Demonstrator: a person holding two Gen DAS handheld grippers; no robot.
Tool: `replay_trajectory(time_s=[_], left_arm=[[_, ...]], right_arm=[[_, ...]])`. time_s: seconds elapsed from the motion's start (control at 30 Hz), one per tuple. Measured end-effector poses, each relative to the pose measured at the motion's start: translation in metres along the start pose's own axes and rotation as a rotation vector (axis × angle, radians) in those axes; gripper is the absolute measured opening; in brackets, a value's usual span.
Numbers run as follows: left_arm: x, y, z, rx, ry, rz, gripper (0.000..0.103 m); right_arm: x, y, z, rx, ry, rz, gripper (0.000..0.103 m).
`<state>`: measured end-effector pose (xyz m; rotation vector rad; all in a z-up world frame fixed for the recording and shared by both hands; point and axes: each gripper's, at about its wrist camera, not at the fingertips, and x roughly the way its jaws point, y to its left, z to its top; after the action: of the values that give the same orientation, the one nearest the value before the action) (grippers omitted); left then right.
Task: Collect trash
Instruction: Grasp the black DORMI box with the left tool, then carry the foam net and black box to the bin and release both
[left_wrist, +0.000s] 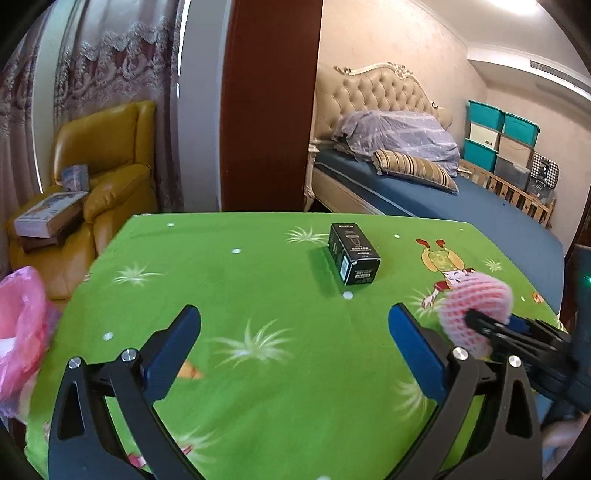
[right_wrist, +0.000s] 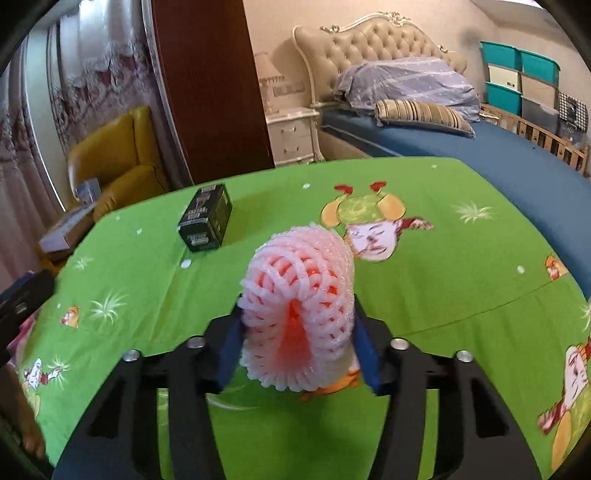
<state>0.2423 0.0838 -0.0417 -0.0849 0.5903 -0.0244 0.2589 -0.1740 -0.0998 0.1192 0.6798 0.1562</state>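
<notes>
Right tongs (right_wrist: 297, 345) clamped on a pink foam net (right_wrist: 299, 314), blue pads pressing both its flanks, net bulging up and forward between them, squeezed into a folded dome; from the left wrist view, same net (left_wrist: 474, 314) gripped at its near edge by the black fingers, lifted just above the green cloth. Left tongs (left_wrist: 295, 343) spread wide, nothing between the pads, only cloth showing in the gap; hovering over the table (left_wrist: 258, 266), just left of the net.

Black box (left_wrist: 354, 258) lying on its side on the table, beyond the net and to its left, well apart from both tongs; from the right wrist view, box (right_wrist: 206, 218) at the far-left part of the cloth. Cartoon figure (right_wrist: 365, 221) printed on the cloth just behind the net, partly hidden by it. Pink bag (left_wrist: 22, 332) at the table's left edge, far left of the net, blurred, mouth seemingly open.

Past the table: yellow armchair (left_wrist: 107, 173) to the far left of the net, with books stacked on its arm; brown door panel (left_wrist: 269, 103) behind the box; bed (left_wrist: 461, 206) with tufted headboard, lilac quilt and striped pillow beyond the net; teal and white bins (left_wrist: 498, 140) stacked at the far right wall
</notes>
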Motion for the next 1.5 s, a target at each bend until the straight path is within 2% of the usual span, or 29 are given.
replay_trajectory(time_s=[0.23, 0.37, 0.67, 0.83, 0.97, 1.1, 1.17, 1.2, 1.23, 1.3, 1.5], left_arm=[[0.069, -0.033, 0.02, -0.018, 0.105, -0.037, 0.098], [0.099, -0.056, 0.03, -0.009, 0.128, -0.039, 0.098], [0.142, -0.084, 0.043, 0.017, 0.145, 0.034, 0.098], [0.16, -0.089, 0.047, 0.031, 0.152, 0.063, 0.098], [0.175, -0.089, 0.049, 0.02, 0.196, 0.069, 0.098], [0.174, -0.09, 0.052, 0.034, 0.185, 0.098, 0.097], [0.176, -0.092, 0.05, 0.05, 0.194, 0.103, 0.092], [0.178, -0.092, 0.049, 0.053, 0.209, 0.092, 0.081], [0.181, -0.092, 0.048, 0.054, 0.229, 0.069, 0.061], [0.185, -0.091, 0.047, 0.049, 0.254, 0.044, 0.042], [0.174, -0.094, 0.049, 0.055, 0.19, 0.022, 0.038]], right_arm=[[-0.004, -0.035, 0.019, 0.063, -0.074, 0.052, 0.047], [-0.003, -0.048, 0.018, 0.107, -0.107, 0.082, 0.046], [-0.003, -0.068, 0.015, 0.204, -0.143, 0.133, 0.045], [0.002, -0.073, 0.016, 0.23, -0.129, 0.159, 0.045], [0.008, -0.076, 0.016, 0.25, -0.107, 0.166, 0.046], [0.011, -0.076, 0.015, 0.258, -0.091, 0.16, 0.046], [0.012, -0.075, 0.016, 0.253, -0.086, 0.155, 0.046], [0.012, -0.073, 0.016, 0.248, -0.082, 0.152, 0.046], [0.013, -0.073, 0.017, 0.246, -0.078, 0.148, 0.046], [0.015, -0.073, 0.016, 0.241, -0.067, 0.137, 0.046], [0.017, -0.062, 0.019, 0.198, -0.059, 0.114, 0.046]])
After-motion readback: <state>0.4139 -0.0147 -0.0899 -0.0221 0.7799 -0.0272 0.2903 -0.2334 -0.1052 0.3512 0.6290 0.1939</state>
